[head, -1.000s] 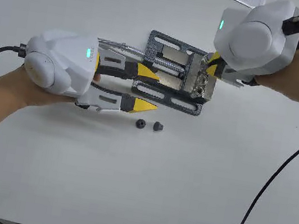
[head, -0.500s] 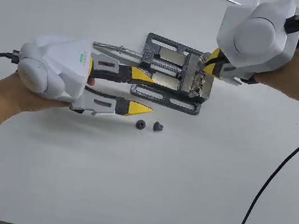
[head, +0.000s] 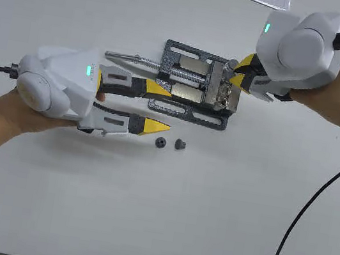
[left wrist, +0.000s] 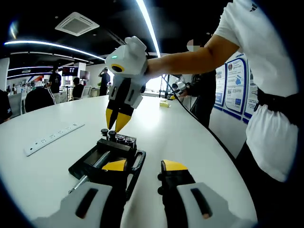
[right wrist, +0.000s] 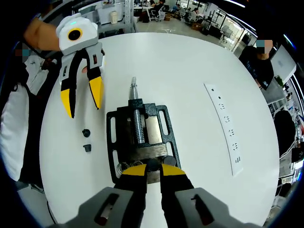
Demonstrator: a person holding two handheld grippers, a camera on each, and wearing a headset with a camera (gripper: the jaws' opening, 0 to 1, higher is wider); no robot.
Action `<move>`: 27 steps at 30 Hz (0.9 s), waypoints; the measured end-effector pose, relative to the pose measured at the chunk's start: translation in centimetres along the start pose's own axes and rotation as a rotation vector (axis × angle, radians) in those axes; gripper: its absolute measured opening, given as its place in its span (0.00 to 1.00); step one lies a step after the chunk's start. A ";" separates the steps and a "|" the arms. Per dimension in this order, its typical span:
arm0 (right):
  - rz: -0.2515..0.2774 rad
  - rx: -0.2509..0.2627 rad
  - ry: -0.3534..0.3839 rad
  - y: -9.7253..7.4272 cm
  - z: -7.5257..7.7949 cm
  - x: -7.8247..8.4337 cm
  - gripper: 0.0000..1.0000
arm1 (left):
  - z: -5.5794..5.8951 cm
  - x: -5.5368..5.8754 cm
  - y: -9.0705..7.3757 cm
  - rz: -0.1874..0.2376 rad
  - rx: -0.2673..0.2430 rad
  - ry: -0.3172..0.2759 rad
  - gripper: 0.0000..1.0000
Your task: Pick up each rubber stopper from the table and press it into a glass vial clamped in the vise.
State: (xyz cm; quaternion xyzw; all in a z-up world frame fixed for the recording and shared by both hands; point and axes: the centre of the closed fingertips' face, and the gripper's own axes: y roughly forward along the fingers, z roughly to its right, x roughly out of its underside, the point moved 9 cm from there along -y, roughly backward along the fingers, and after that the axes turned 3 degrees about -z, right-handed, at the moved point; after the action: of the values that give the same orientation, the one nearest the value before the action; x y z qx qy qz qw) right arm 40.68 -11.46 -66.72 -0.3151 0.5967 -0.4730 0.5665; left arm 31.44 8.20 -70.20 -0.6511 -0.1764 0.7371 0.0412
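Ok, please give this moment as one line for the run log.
left gripper: open, near vise | right gripper: jaws narrow over glass vials, grip unclear | two rubber stoppers: loose on table

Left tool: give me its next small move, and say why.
Probably shift the left tool sideways and down so its open jaws straddle the nearer rubber stopper. That stopper and a second stopper lie loose on the table just past its lower tip, untouched, while the right tool sits at the vise.
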 end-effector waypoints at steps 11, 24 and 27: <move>0.152 0.054 0.121 -1.2 -1.2 0.8 0.12 | 0.3 -0.3 0.0 -0.011 0.005 0.002 0.25; 0.217 0.059 0.163 -1.8 -4.5 1.5 0.13 | 1.0 -0.3 0.0 -0.031 0.011 0.004 0.25; 0.220 0.056 0.167 -2.0 -5.1 1.6 0.13 | 1.2 -0.1 0.1 -0.036 0.014 0.004 0.25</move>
State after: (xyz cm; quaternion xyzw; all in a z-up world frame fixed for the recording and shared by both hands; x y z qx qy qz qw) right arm 35.17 -12.57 -65.98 -0.1911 0.6592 -0.4492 0.5719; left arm 30.32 7.78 -70.00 -0.6490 -0.1826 0.7362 0.0593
